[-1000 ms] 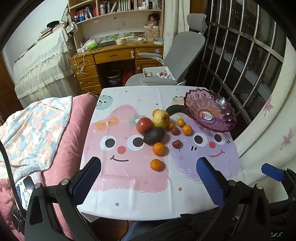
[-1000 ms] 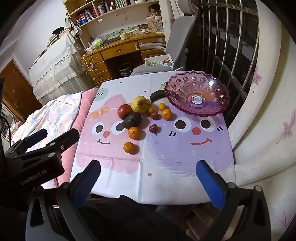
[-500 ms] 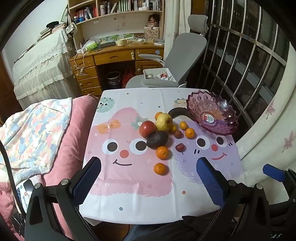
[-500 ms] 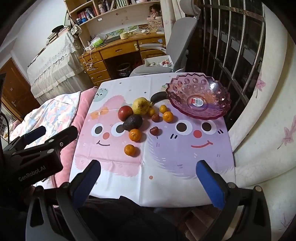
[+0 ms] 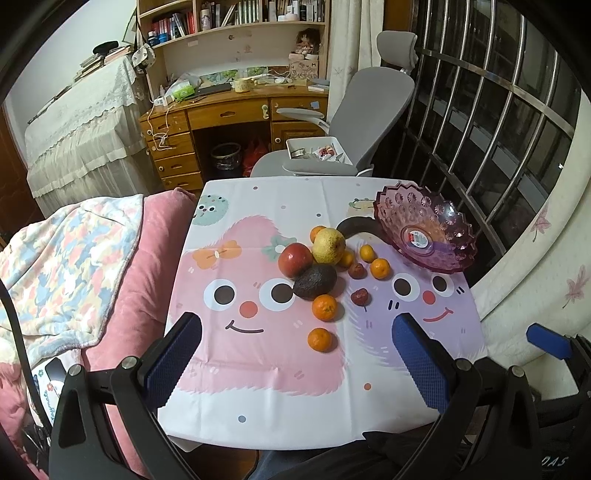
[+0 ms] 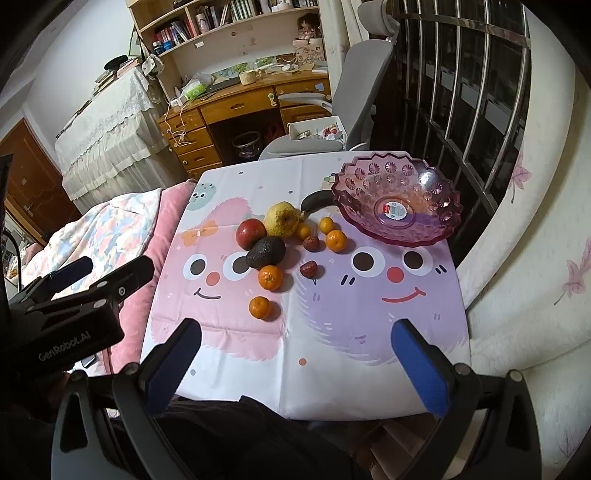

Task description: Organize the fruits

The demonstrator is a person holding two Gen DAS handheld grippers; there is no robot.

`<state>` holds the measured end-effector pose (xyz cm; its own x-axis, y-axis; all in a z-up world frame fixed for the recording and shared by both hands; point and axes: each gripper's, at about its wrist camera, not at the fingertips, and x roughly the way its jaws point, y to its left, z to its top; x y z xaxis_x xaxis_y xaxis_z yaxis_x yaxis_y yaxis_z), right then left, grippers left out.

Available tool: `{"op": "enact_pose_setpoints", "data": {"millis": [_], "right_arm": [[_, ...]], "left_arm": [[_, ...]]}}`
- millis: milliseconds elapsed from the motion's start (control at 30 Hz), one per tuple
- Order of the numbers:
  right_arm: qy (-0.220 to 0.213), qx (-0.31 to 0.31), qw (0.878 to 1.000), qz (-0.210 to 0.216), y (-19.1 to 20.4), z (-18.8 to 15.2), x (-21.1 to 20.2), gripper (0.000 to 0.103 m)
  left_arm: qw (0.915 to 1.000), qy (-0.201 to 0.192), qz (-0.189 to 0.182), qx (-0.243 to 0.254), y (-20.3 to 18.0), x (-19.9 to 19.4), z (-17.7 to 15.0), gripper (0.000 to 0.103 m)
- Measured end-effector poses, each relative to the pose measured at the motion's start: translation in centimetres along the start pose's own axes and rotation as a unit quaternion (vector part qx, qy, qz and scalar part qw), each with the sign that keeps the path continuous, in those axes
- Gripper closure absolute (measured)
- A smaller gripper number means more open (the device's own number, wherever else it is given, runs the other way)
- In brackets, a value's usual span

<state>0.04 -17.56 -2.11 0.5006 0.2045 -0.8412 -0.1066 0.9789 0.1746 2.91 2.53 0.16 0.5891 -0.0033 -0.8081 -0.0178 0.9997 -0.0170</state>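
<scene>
Fruit heaped just left of bowl; both grippers wide open, empty. Bowl's sticker read clearer from right view.

Home bedroom: bed, wooden desk, bookshelf, office chair.

Purple glass bowl upright, empty apart from a sticker, at 2 o'clock on the surface. Fruit cluster at center: yellow pear, red apple at its 8 o'clock, dark avocado touching the apple. Mandarins: one just below the avocado, another apart at 6 o'clock. Two small red fruits and three small oranges lie between pear and bowl.
</scene>
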Motion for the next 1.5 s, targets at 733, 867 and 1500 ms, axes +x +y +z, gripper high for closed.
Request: {"op": "enact_pose_setpoints", "data": {"millis": [733, 867, 1500], "right_arm": [[-0.026, 0.01, 0.998, -0.048, 2.5, 1.2, 3.1, 0.0], [-0.044, 0.003, 0.998, -0.044, 2.9, 0.5, 4.6, 0.0], [-0.042, -0.1, 0.994, -0.008, 4.9, -4.1, 16.5, 0.009]], "left_arm": [[0.9962, 0.063, -0.054, 0.027, 3.9, 5.5, 0.5, 0.001], [0.9924, 0.095, -0.069, 0.036, 4.5, 7.9, 0.9, 0.001], [0.9352, 0.317, -0.155, 0.035, 1.1, 27.2, 0.9, 0.001]]}}
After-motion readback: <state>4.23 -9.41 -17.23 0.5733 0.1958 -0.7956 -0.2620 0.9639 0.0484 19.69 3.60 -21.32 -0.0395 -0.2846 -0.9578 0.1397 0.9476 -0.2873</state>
